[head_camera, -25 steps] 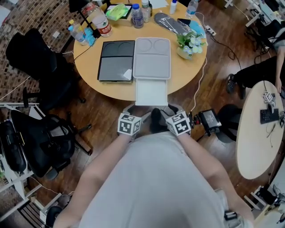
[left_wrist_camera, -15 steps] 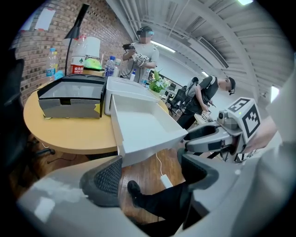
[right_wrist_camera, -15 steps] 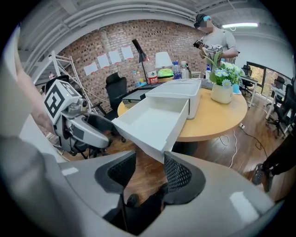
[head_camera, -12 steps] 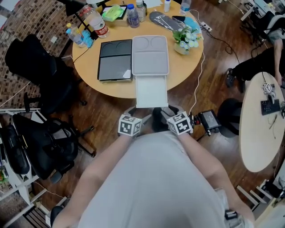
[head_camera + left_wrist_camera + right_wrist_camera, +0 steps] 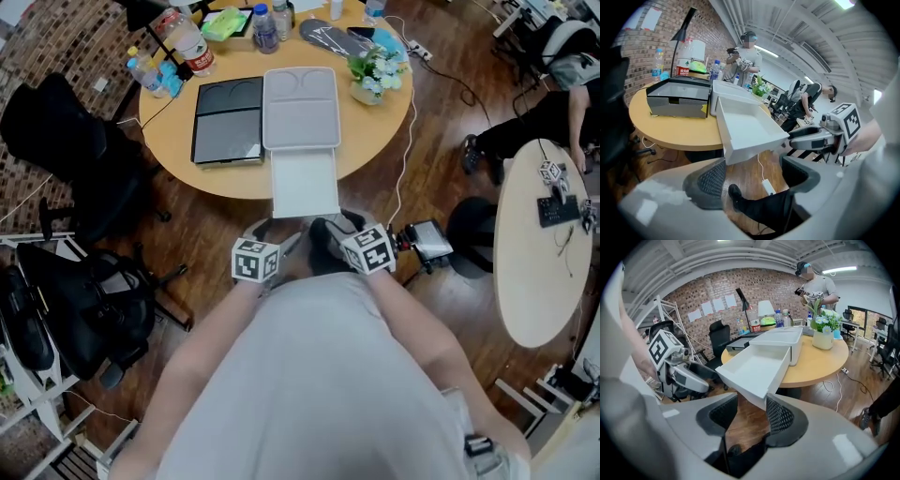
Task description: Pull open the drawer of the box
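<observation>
Left gripper (image 5: 752, 168) edged from the drawer (image 5: 745, 126), narrowing slightly yet empty; right gripper (image 5: 752, 411) open.

Legible text: none at this resolution. Red bottle label (image 5: 683, 71) on the round table (image 5: 670, 132) carries white print too small to read, and the small water bottle (image 5: 657, 62) beside it has a blue band with no readable wording. Paper sheets (image 5: 708, 308) pinned to the brick wall (image 5: 689, 298) have blurred writing. Marker cubes (image 5: 255, 261) show black-and-white square patterns only, no letters or digits.
</observation>
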